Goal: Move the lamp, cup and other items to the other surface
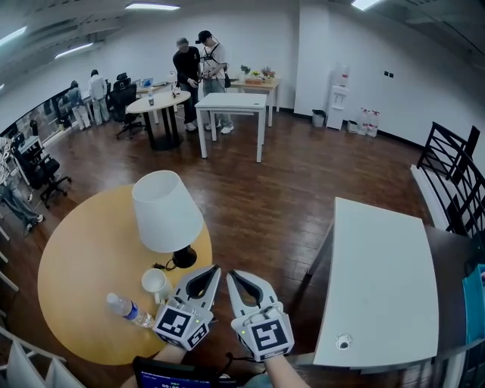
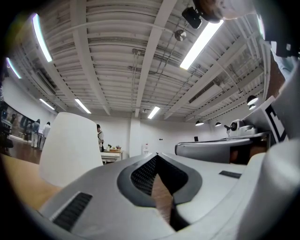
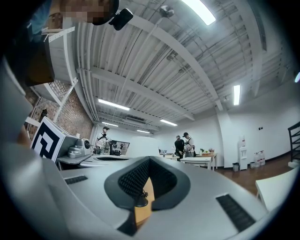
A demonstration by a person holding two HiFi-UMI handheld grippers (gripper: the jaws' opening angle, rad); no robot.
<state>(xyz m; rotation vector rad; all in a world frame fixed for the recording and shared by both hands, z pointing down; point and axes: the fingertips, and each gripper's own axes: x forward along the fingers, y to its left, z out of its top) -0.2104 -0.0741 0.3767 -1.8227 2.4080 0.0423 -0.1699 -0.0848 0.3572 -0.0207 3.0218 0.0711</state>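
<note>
It's an open-plan office: rolling desk chairs (image 1: 123,97), white tables (image 1: 231,102), a water dispenser (image 1: 337,97) by the wall, strip lights (image 1: 151,6) overhead.

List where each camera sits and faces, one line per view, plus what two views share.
Head view: on the person's head, steeply down at round table, lamp, white table; left gripper and right gripper show.
Left gripper view: on that gripper, along its shut jaws toward the lamp; right gripper beside.
Right gripper view: on that gripper, along its shut jaws toward distant people; left gripper beside.
Shared: head and left gripper views show the lamp.
</note>
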